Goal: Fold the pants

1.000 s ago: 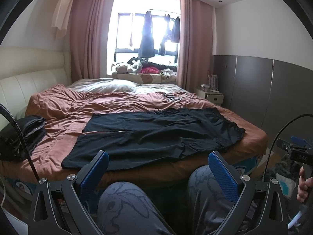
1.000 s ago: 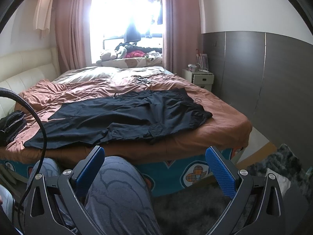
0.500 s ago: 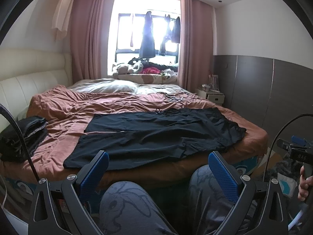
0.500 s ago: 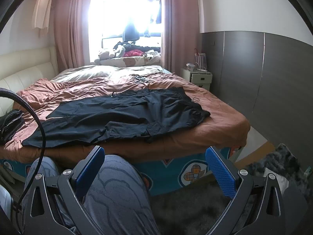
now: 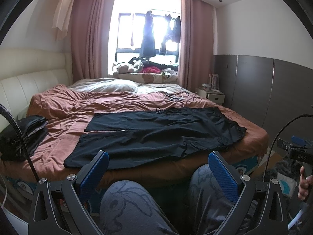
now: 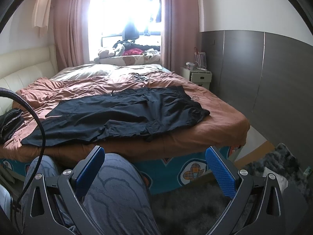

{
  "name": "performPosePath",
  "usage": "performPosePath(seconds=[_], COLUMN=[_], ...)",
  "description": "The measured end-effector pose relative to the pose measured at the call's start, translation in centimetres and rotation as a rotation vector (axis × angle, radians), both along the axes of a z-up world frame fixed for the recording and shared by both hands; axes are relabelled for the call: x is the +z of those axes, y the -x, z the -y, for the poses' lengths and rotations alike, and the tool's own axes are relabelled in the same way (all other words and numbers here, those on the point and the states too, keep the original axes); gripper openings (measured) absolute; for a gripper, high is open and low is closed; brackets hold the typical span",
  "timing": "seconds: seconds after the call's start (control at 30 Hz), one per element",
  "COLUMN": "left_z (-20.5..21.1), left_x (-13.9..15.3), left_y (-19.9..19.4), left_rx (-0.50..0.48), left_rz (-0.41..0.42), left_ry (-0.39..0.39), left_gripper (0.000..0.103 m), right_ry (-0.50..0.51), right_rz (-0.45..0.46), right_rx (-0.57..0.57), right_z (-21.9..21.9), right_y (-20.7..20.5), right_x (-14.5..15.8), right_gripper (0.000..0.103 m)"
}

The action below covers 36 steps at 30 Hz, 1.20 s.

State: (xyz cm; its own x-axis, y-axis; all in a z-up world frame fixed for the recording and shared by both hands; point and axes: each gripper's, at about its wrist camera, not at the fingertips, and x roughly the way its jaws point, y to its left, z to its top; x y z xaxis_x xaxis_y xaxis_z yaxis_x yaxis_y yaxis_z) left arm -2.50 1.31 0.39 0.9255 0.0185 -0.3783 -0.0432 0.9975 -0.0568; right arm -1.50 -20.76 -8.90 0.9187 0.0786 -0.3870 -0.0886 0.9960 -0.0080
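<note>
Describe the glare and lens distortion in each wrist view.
Left wrist view: the window is bright, yet the hanging clothes stay readable; the fisheye bows the walls. Right wrist view: the window blows out white, washing over the curtains; the black pants stay clear.

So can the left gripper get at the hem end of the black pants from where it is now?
Probably yes: the left gripper is open, and the black pants lie flat at the bed's near edge, nothing between.
</note>
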Motion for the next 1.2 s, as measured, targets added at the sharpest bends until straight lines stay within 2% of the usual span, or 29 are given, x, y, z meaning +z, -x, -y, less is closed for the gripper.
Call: performPosePath(seconds=[0.43,0.63,0.77,0.97,1.07,1.2], left_z=[-1.0,-2.4,-3.5,-4.8,-5.8,-7.6], left_x=[-0.2,-0.9,-1.8,-2.5,-2.4,-2.5], left_y=[-1.0,-2.9,-5.0,-7.3,-7.9,-9.1], left_rx=[0.004,-0.012,0.001,0.06,0.113,0.14], left_rz=[-0.011,-0.059,-0.127,-0.173,-0.163,-0.162], left_ry=[-0.003,0.049,0.065,0.055,0.045,0.074], left_gripper=[0.103,0.103,0.103,0.103,0.103,0.103], right_ry=[0.004,0.006,0.007,-0.003,-0.004,-0.019], right_rz=[-0.013,-0.032,-0.048,-0.083,-0.108,-0.129], right_rx=[-0.017,-0.019,-0.015,-0.017,-0.019,-0.03], right_z=[-0.3,-0.3,-0.4,-0.1,-0.1,0.1], right_y=[-1.3,-2.9,-4.1,-6.2,-7.5,-9.0], right_x=[0.0,0.2,0.3,0.2,0.3,0.3], right_gripper=[0.103,0.103,0.103,0.103,0.103,0.103])
